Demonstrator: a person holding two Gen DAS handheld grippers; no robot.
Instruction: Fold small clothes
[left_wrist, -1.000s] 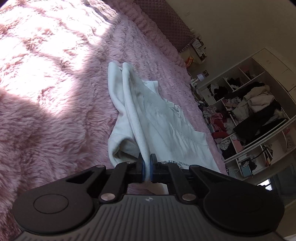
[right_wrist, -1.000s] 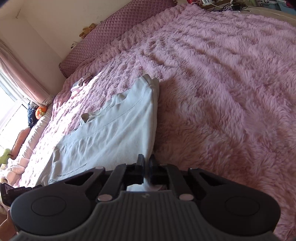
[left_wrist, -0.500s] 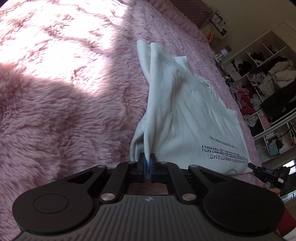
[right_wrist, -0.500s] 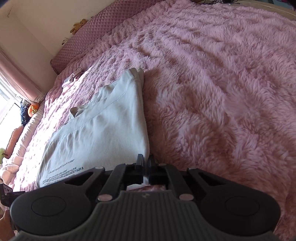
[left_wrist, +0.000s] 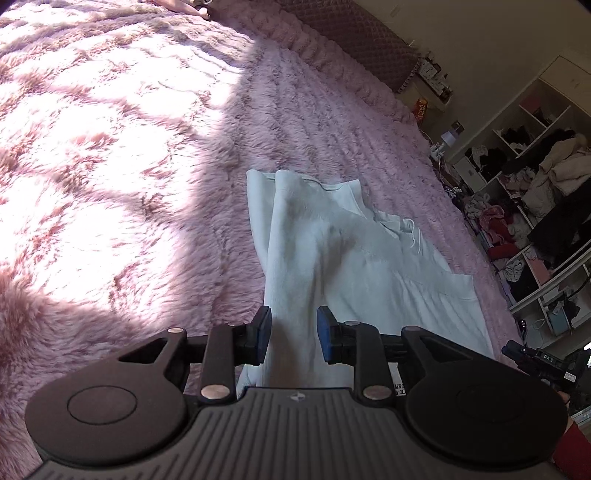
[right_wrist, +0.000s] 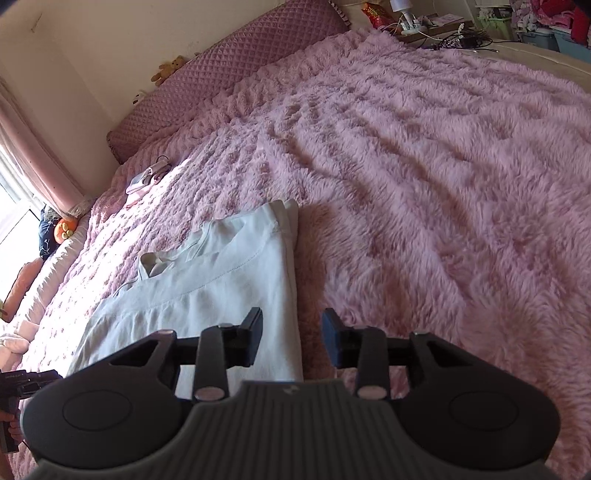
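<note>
A small white garment (left_wrist: 354, 266) lies on the fluffy pink blanket (left_wrist: 129, 155), one long edge folded over. It also shows in the right wrist view (right_wrist: 221, 291), flat, with its neck opening to the left. My left gripper (left_wrist: 293, 334) is open just above the garment's folded left edge, which runs between the jaws untouched. My right gripper (right_wrist: 291, 338) is open over the garment's right edge, holding nothing. The tip of the other gripper (left_wrist: 543, 360) shows at the lower right of the left wrist view.
A quilted pink headboard (right_wrist: 236, 66) runs along the wall. A small pink item (right_wrist: 144, 181) lies on the blanket near it. Open shelves full of clothes (left_wrist: 535, 206) stand beyond the bed's far side. A cluttered nightstand (right_wrist: 424, 22) is by the headboard.
Both grippers were shut on the garment's edges and have opened and let it go. The garment has dropped flat onto the blanket, and both grippers have pulled back a little.
</note>
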